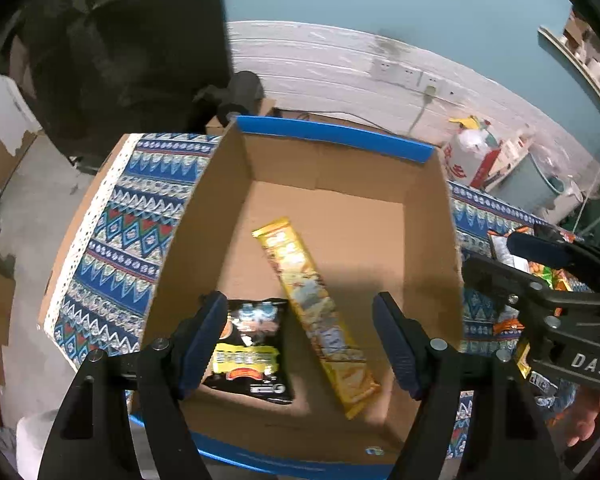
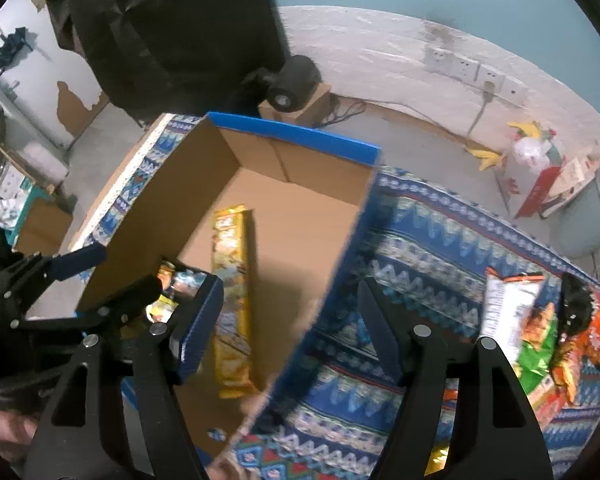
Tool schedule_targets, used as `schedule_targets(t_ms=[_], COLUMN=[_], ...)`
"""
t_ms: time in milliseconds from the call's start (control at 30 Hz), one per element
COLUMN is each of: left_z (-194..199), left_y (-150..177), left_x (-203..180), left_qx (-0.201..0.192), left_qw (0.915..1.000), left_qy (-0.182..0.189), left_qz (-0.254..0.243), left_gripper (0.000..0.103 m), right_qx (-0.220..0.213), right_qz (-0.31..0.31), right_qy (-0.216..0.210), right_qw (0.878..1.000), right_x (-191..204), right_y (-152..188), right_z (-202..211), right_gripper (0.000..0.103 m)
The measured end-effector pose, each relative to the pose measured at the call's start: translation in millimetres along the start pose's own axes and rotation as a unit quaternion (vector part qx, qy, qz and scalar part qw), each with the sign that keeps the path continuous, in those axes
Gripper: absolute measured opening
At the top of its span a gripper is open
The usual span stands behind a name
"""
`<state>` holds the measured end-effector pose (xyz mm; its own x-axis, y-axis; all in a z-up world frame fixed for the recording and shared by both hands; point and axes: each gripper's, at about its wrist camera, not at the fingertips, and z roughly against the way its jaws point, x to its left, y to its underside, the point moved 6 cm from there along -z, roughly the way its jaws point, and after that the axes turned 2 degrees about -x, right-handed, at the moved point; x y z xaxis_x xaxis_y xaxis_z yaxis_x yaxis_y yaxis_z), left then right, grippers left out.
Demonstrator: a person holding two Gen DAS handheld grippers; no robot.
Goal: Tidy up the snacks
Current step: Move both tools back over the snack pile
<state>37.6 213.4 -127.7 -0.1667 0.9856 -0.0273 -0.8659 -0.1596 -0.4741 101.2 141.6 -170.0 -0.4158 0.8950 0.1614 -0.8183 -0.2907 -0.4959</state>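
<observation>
Cardboard box (image 1: 332, 208) fills the left wrist view, holding a long yellow packet (image 1: 312, 312) and a black bag (image 1: 252, 352) beneath the left gripper (image 1: 300, 340), fingers wide and empty; "DAS" shows on the right gripper (image 1: 540, 264). Right wrist view alone shows the snack pile (image 2: 540, 320) on the patterned cloth (image 2: 420, 232), its wide, empty fingers straddling the box wall.

I see even, dim indoor light and soft shadows inside the cardboard box (image 1: 332, 208). Fisheye distortion bends both views into dark corners; the snack packets (image 2: 540, 320) at right are motion-blurred.
</observation>
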Motion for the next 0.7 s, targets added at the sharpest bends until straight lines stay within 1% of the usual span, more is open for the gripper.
schedule_targets(t_ms=[267,533,700], left_z=[2.1,3.3,0.2], left_y=[-0.2,-1.5,0.9], left_x=[-42.7,-81.7,-103.2], left_qx=[0.008,0.008,0.01], left_qw=[0.9992,0.9975,0.9958], left_qy=[0.03,0.033,0.027], left_qz=[-0.027,-0.061,-0.087], left_gripper=[0.076,0.076,0.076], right_qx=[-0.012,-0.02,-0.022], right_qz=[-0.015,-0.035,-0.042], right_qy=[0.025,0.049,0.064], right_qw=[1.0,0.998,0.997], right_x=[-44.4,-87.2,-110.8], right_y=[15.7,33.7,48.4], right_z=[31.4,58.5,71.6], right_gripper=[0.073,0.074,0.074])
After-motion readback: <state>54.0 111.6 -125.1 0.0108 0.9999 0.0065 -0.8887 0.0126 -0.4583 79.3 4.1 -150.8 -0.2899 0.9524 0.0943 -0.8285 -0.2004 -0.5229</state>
